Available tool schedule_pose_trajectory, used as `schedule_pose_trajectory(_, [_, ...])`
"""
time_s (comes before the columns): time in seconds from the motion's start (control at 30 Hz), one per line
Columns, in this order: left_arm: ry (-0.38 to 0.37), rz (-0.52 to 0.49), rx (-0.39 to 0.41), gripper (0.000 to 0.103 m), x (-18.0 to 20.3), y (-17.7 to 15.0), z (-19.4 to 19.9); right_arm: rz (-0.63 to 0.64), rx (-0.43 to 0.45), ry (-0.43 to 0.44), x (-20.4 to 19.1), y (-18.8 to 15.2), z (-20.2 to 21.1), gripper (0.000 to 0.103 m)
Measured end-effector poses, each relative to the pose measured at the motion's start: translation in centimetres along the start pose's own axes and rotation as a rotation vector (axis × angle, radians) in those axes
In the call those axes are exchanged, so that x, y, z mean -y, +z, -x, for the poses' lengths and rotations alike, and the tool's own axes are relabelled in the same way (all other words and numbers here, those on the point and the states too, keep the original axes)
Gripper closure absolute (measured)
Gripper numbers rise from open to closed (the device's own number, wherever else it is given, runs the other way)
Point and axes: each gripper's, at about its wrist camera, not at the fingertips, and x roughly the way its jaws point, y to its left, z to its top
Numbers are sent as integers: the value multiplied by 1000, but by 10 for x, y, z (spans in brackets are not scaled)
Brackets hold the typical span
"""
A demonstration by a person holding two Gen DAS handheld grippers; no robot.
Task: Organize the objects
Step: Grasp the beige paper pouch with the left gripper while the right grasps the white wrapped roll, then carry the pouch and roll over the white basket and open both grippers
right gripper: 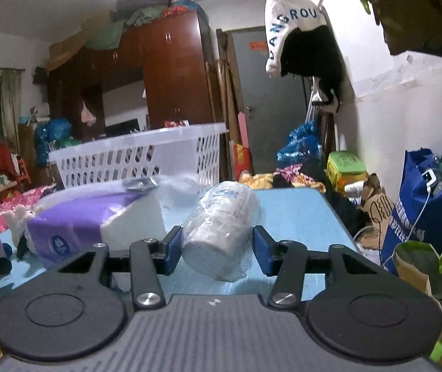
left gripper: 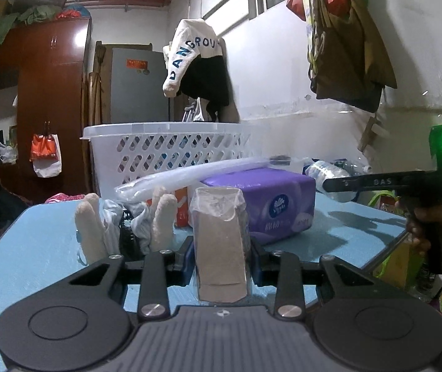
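My left gripper (left gripper: 219, 262) is shut on a stack of brown paper cups in a clear plastic sleeve (left gripper: 219, 245), held upright just above the blue table (left gripper: 34, 248). My right gripper (right gripper: 217, 249) is around a plastic-wrapped stack of white cups (right gripper: 221, 229) that lies tilted over the blue table (right gripper: 298, 217); the left pad touches it, a small gap shows at the right pad. A purple tissue pack (left gripper: 270, 201) lies behind, also in the right wrist view (right gripper: 75, 226). A white laundry basket (left gripper: 165, 148) stands at the table's far side.
White socks and rolled cloth (left gripper: 121, 226) lie left of the tissue pack, with a long clear-wrapped tube (left gripper: 196, 173) across it. The right gripper's handle (left gripper: 407, 183) shows at the right. Bags (right gripper: 422, 217) and clutter stand beyond the table's right edge.
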Motion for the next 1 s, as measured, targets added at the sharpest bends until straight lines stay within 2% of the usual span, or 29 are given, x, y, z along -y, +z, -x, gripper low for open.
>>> schedule_pose_trajectory(0.33, [30,10,33,64,-8,8,10,46,57,47,-13,6,12,51])
schedule_pose_trajectory(0.77, [70,15,81,64,-19,18,24,43,98,105,-16,9,22,51])
schedule_pose_trajectory(1.0, [101,62,88,64,-35,28,24,40,105,131,-17,17,19,51])
